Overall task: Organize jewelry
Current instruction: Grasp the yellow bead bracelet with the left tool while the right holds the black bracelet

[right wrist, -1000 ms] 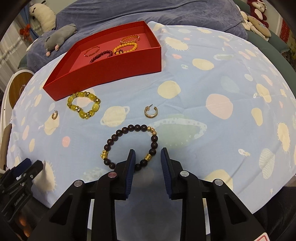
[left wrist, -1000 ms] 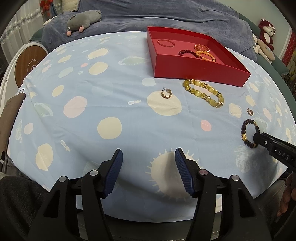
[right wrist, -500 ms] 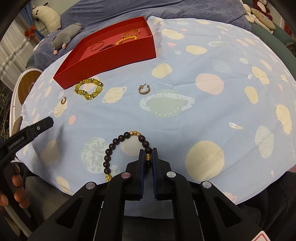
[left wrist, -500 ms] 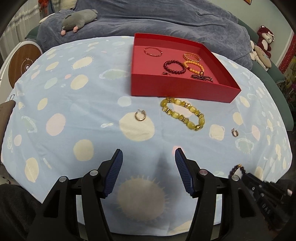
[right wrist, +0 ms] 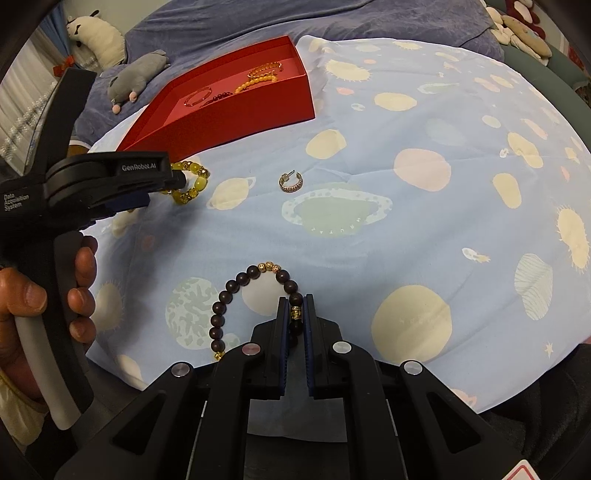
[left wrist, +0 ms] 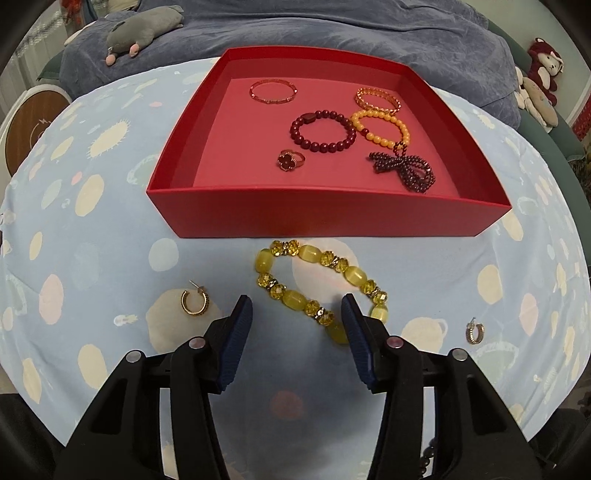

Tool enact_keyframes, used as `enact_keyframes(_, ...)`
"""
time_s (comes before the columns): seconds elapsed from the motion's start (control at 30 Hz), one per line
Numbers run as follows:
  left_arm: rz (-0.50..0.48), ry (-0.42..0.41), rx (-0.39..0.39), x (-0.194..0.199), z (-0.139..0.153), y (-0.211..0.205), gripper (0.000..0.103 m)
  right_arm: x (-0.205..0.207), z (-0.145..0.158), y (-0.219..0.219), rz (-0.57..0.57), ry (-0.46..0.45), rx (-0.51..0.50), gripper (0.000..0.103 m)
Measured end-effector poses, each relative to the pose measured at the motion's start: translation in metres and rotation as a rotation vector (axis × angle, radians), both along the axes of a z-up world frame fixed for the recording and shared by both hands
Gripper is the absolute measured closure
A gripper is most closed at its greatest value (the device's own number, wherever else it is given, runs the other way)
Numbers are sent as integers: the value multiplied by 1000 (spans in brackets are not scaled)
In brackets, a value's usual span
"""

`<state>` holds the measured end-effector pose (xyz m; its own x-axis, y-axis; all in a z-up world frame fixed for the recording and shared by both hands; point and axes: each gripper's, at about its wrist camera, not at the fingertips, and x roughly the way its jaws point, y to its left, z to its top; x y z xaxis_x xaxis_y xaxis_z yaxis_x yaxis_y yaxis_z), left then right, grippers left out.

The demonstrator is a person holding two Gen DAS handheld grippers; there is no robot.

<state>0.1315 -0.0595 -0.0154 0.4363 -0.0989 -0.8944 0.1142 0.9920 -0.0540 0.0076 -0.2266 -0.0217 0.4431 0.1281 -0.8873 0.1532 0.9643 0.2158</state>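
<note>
A red box (left wrist: 332, 214) on the spotted blue cloth holds several bracelets and a ring. In front of it lies a yellow bead bracelet (left wrist: 310, 254). My left gripper (left wrist: 297, 306) hangs over the bracelet's near side, jaws closing; the beads lie between the pads, untouched. A gold hoop earring (left wrist: 194, 302) lies to its left and a second earring (left wrist: 474, 334) to its right. My right gripper (right wrist: 295, 302) is shut on a dark wooden bead bracelet (right wrist: 221, 306), which hangs in a loop from the pads. The right wrist view also shows the left gripper (right wrist: 162, 186), the yellow bracelet (right wrist: 199, 182) and the red box (right wrist: 229, 114).
A hand (right wrist: 81, 277) holds the left gripper's handle. A hoop earring (right wrist: 291, 182) lies mid-cloth. A grey plush toy (left wrist: 144, 31) rests on the blue blanket behind the box. More plush toys (left wrist: 543, 77) sit at the far right. The cloth's near edge drops off just below both grippers.
The left gripper moved toward the red box and over the yellow bracelet, its jaws narrowing. The right gripper shut on the dark bracelet and drew it back toward the near edge.
</note>
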Motion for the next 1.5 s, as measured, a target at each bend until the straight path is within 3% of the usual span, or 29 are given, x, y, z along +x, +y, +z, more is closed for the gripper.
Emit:
enact_keyframes(0.13,-56,-26,58,-12,-2,-2,60,1,1,2,4,-2,-12,96)
enact_keyframes(0.57,-93,-12,11,-54,1,31,90,1,3,10,29,3,-33,96)
enact_keyframes(0.93,-90,4,-1,-76,8,48,93,-4,9,16,40,-7,-13,96)
enact_keyframes(1.33,-110,-16,-49,-81,42,53,94,1,38,13,40,-65,13,96)
enact_keyframes(1.4,-117,-19,-66,-80,48,53,103,4,45,12,39,-78,19,96)
enact_keyframes(1.5,-125,-21,-90,-78,59,54,103,10,55,10,38,-96,23,96)
